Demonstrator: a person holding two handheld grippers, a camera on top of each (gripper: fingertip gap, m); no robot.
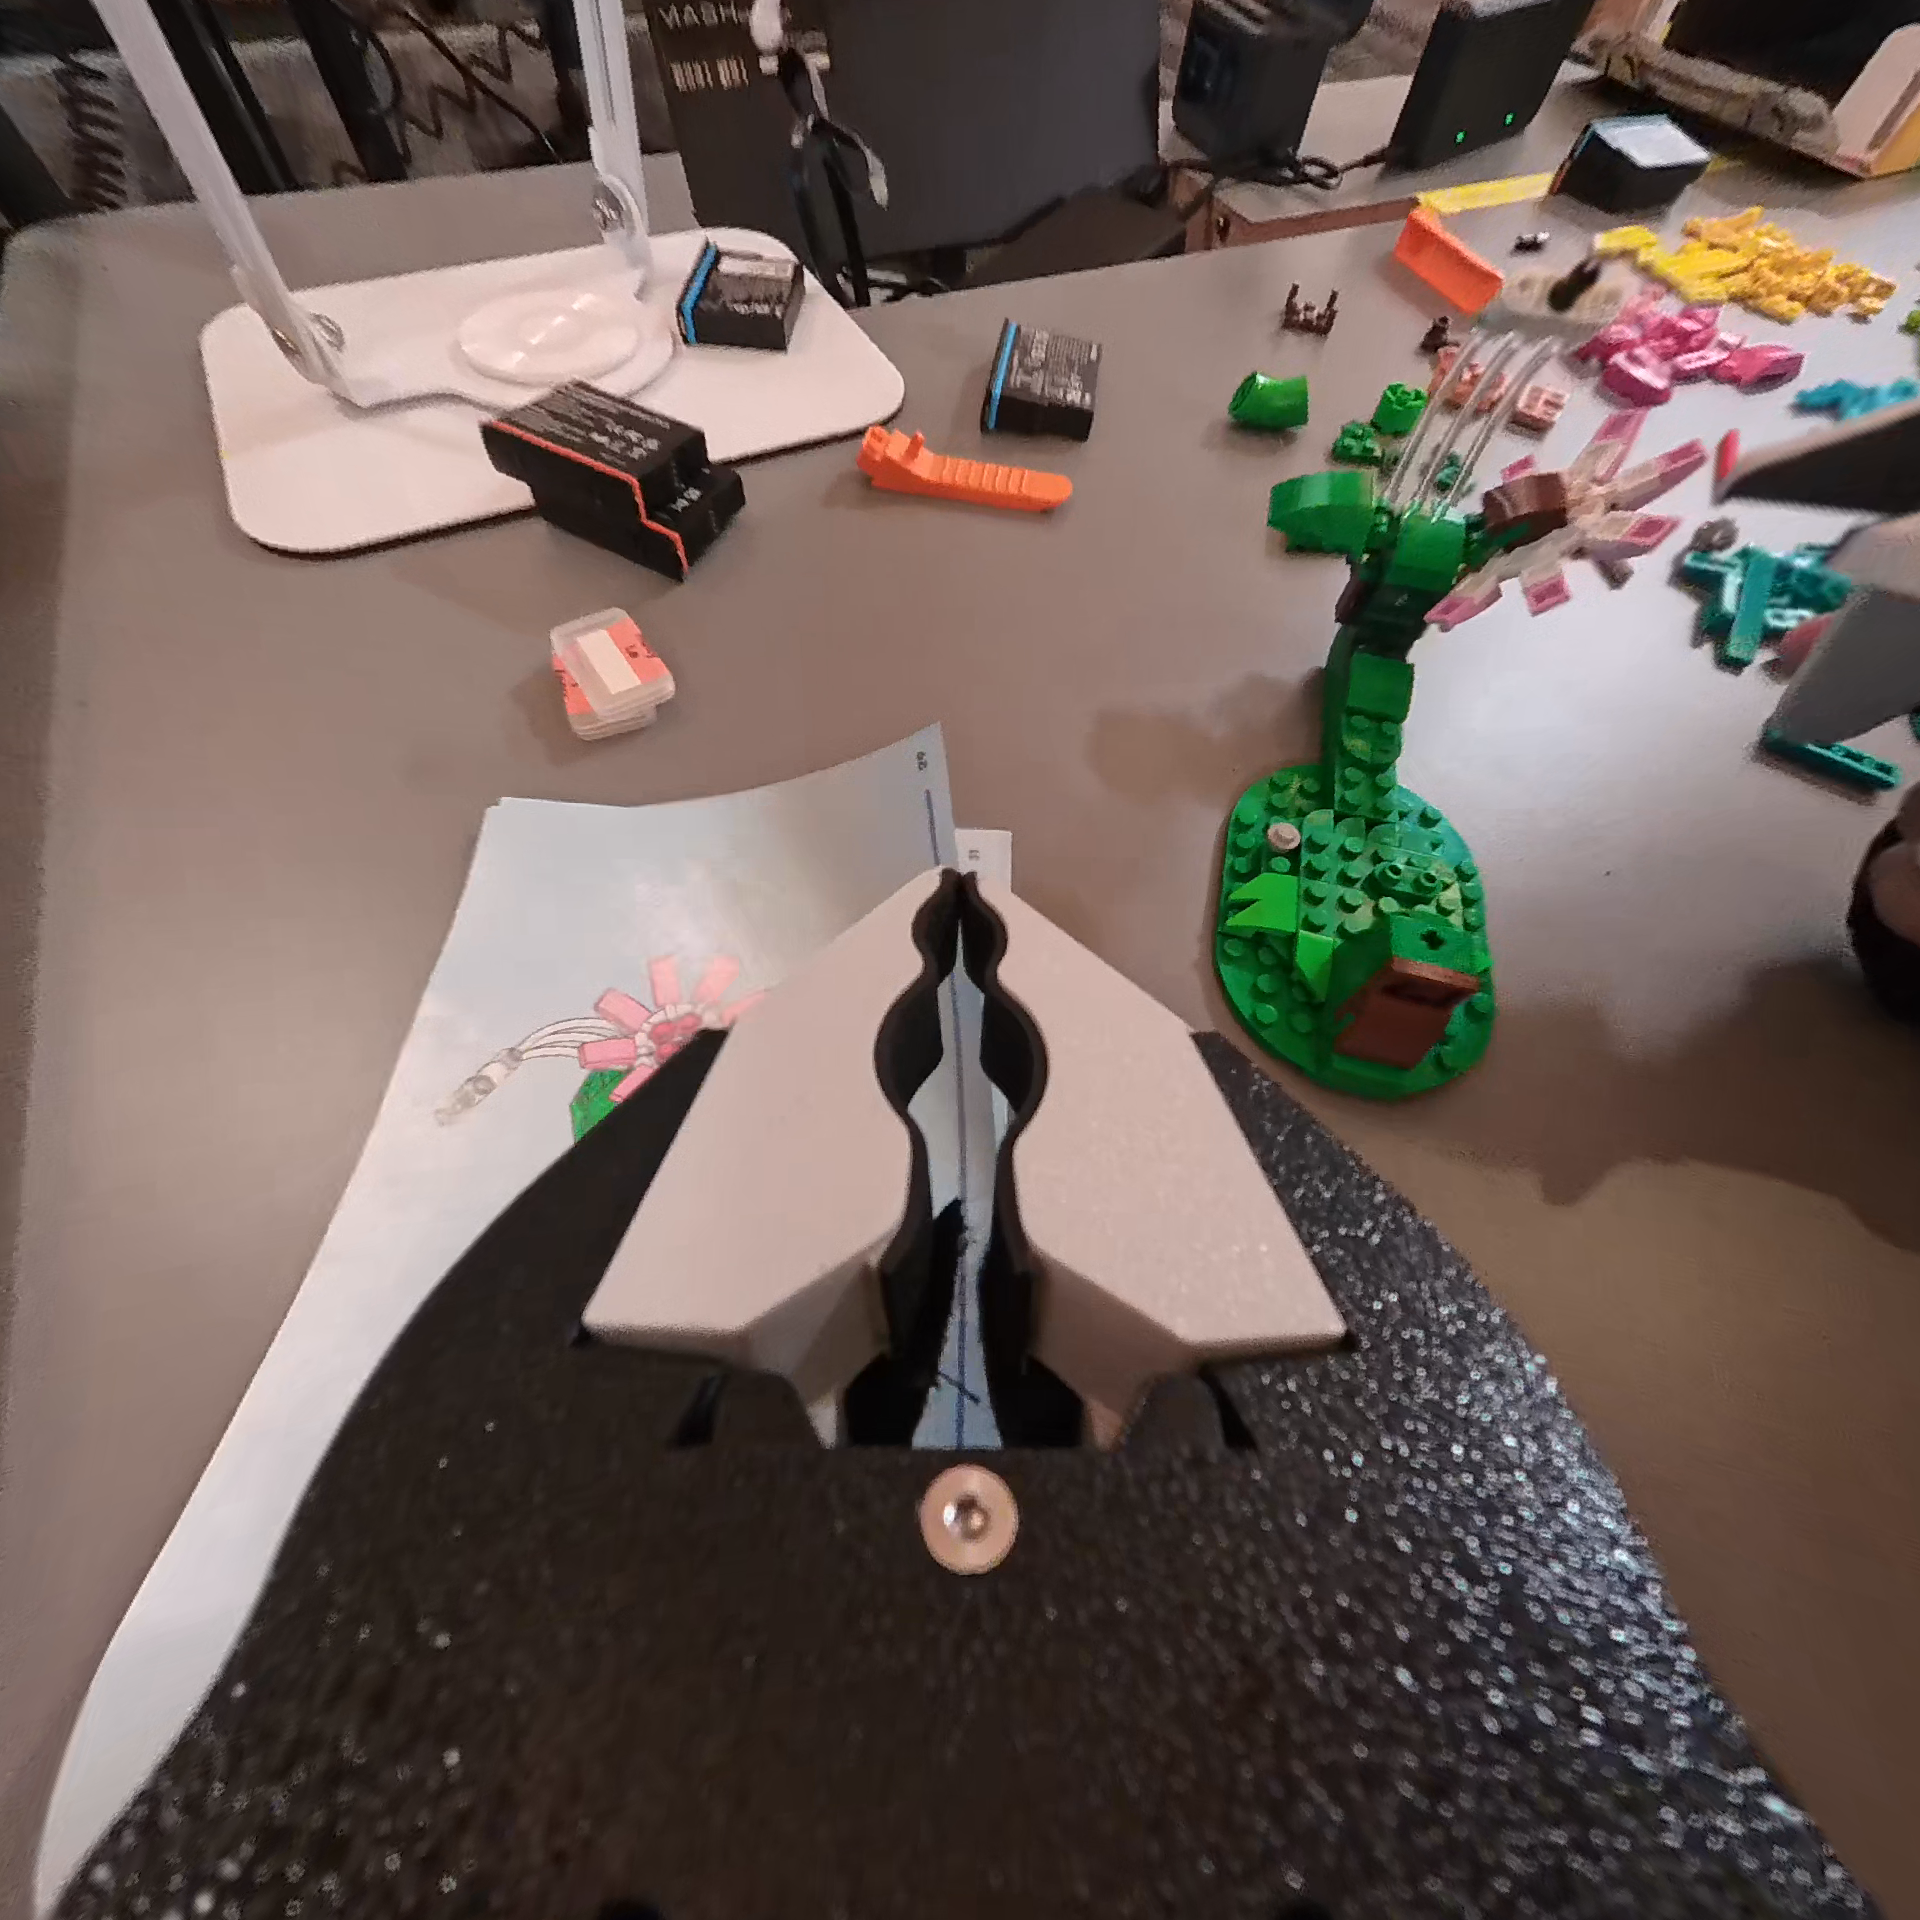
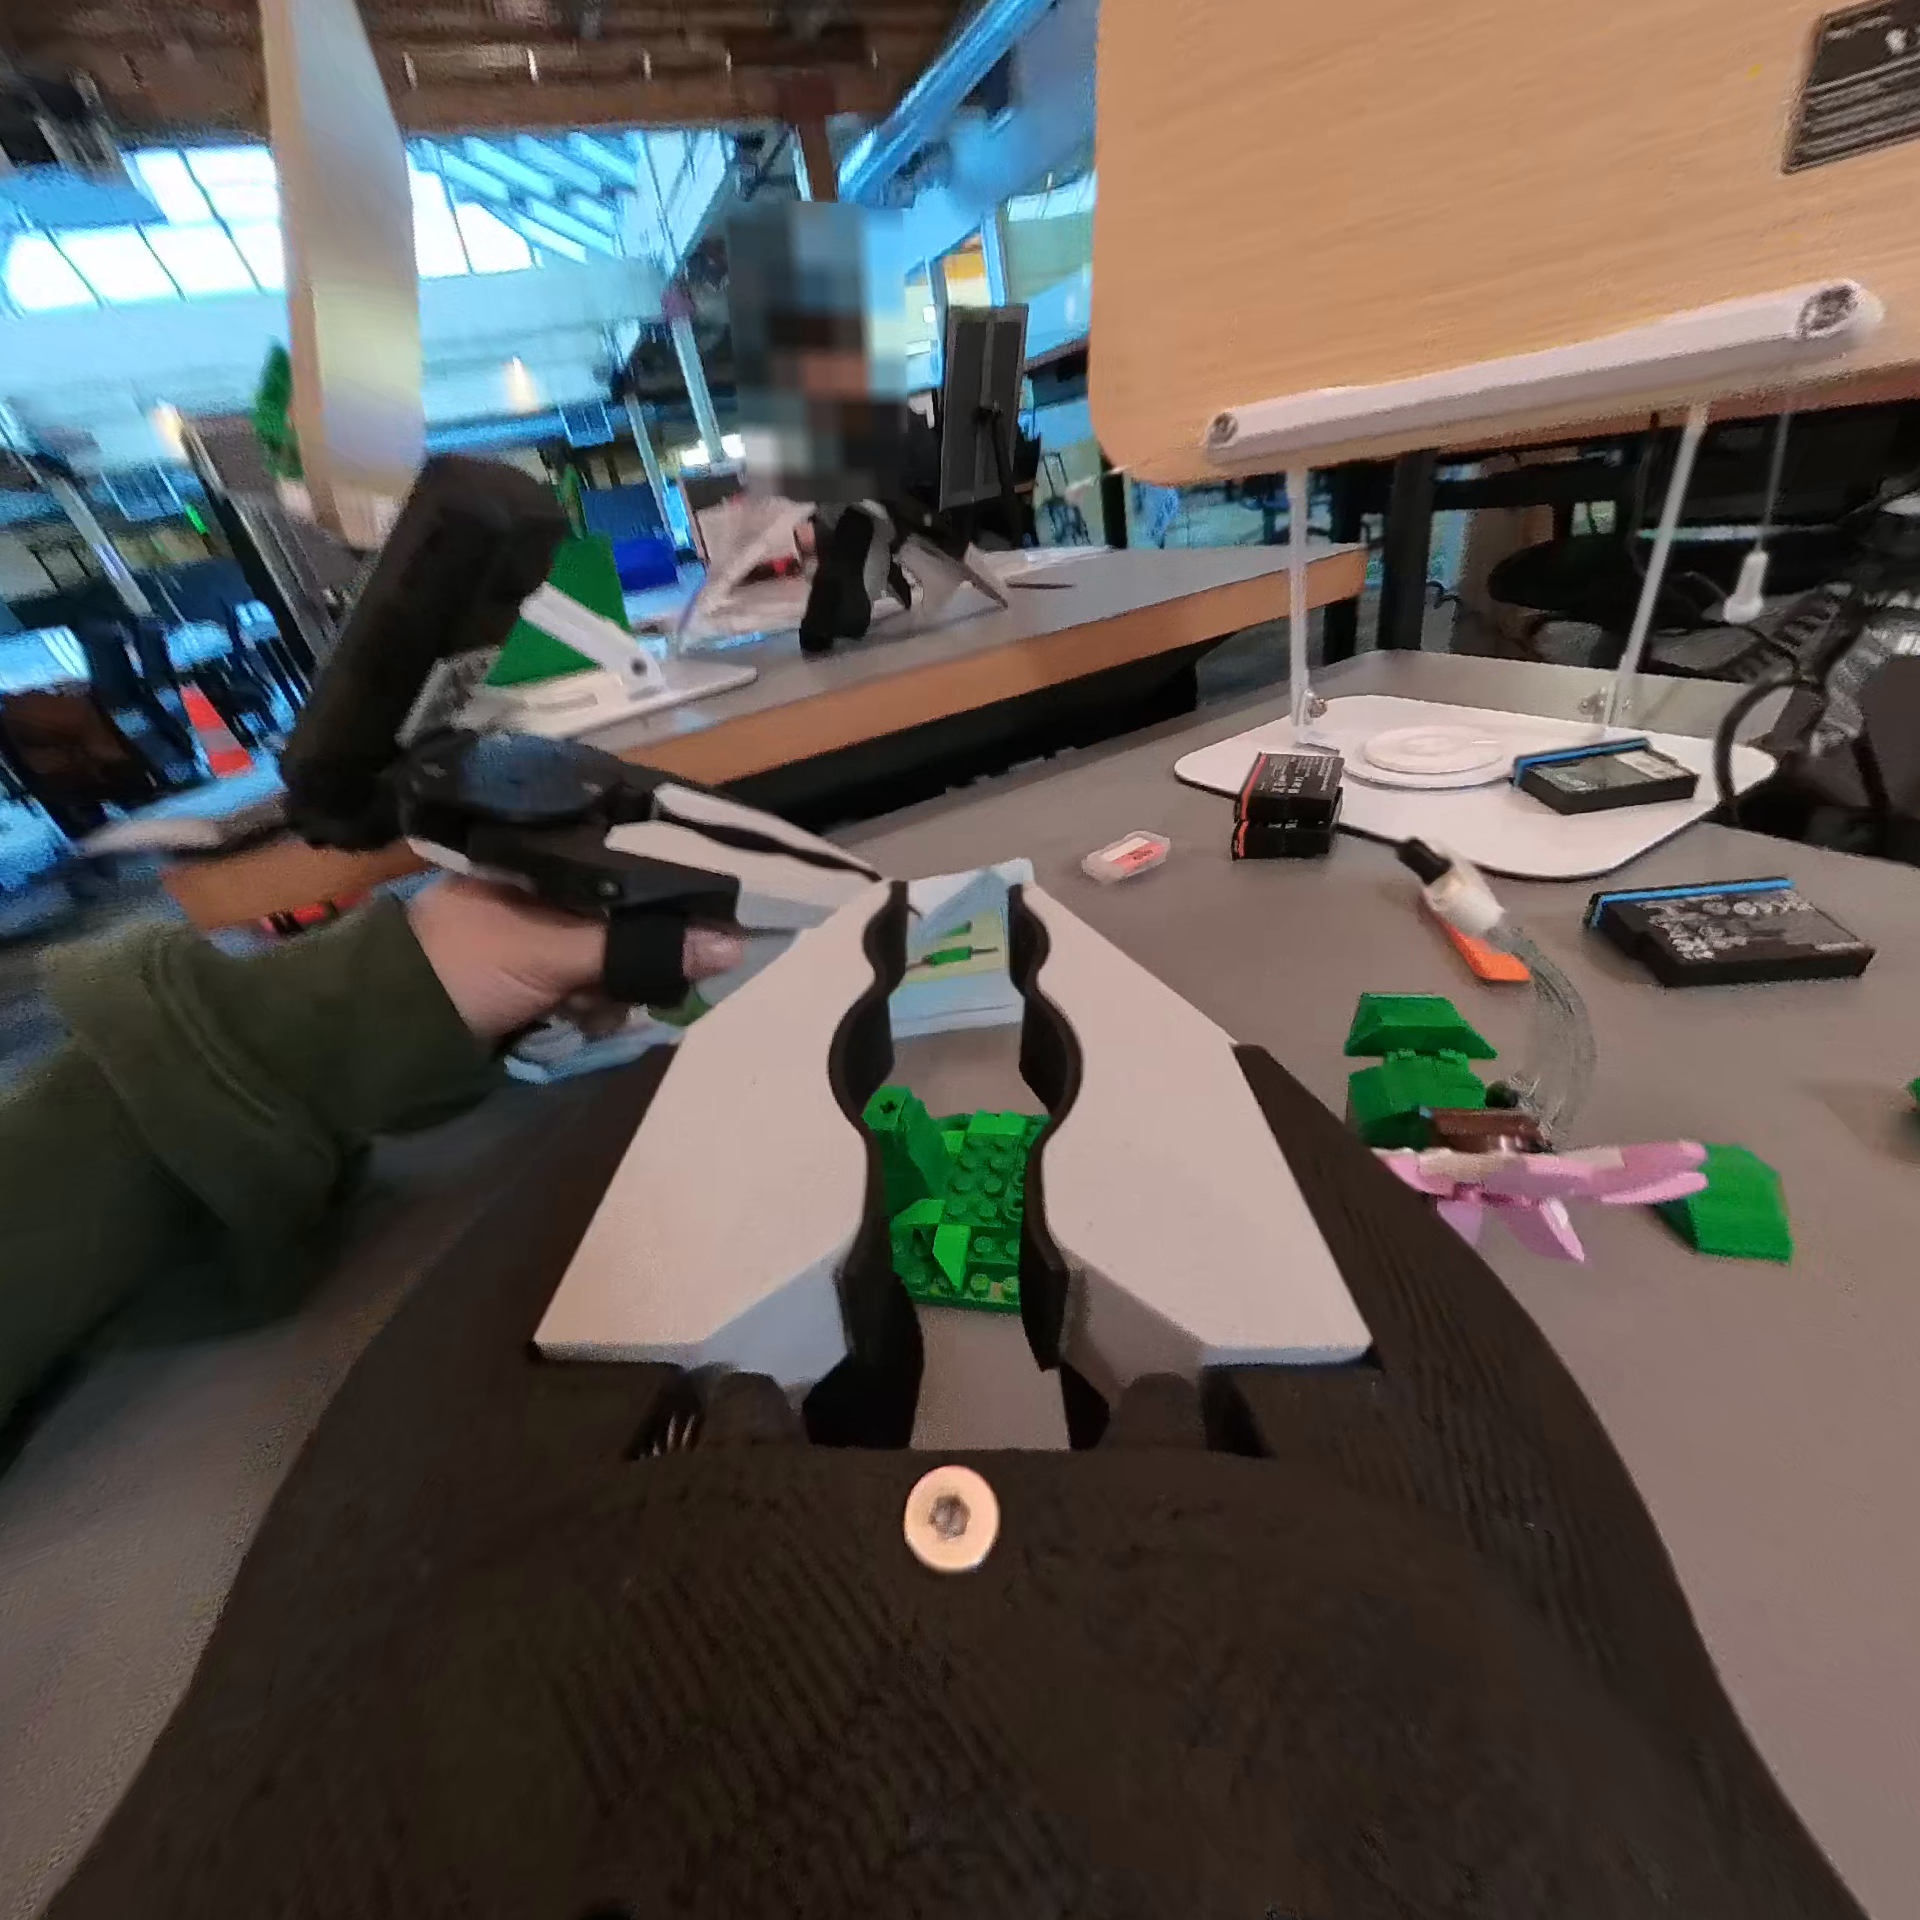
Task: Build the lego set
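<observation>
Standing at the grey matte tabletop (image 1: 312, 831), an onlooker would log the following.

Item — left gripper (image 1: 961, 904), pale wedge fingers with wavy black rubber pads on a grainy black printed body: tips pinched together over the curled edge of the pale-blue paper instruction booklet (image 1: 644, 935). Whether it actually grips a page I cannot tell. Judged purpose: turning or flattening the leaf to consult the next step.

Item — right gripper (image 2: 956, 894), same make, body ribbed with print lines: jaws narrowly parted, nothing between them, hovering low beside the model as though waiting for a part.

Item — half-built green plastic lego plant model (image 1: 1361, 935): oval studded base flat on the table to the right of the booklet, well apart from it. A blocky green stem leans up and rightward to a pink-and-white petalled flower head (image 1: 1558, 530) with clear curved filaments above it. A small brown box-like piece (image 1: 1403, 1013) sits on the base's near edge. Glossy, hard, knobbed.

Item — loose bricks, sorted by colour beyond the model, presumably for quick picking: yellow heap (image 1: 1756, 265), magenta heap (image 1: 1683, 353), teal pieces (image 1: 1766, 603).

Item — orange ridged plastic brick separator (image 1: 961, 478), lying flat, untouched.

Item — black boxy battery packs (image 1: 623, 478), some on a white rounded stand base (image 1: 364, 488).

Item — small clear plastic case with a pink insert (image 1: 611, 673), near the booklet's far corner.
</observation>
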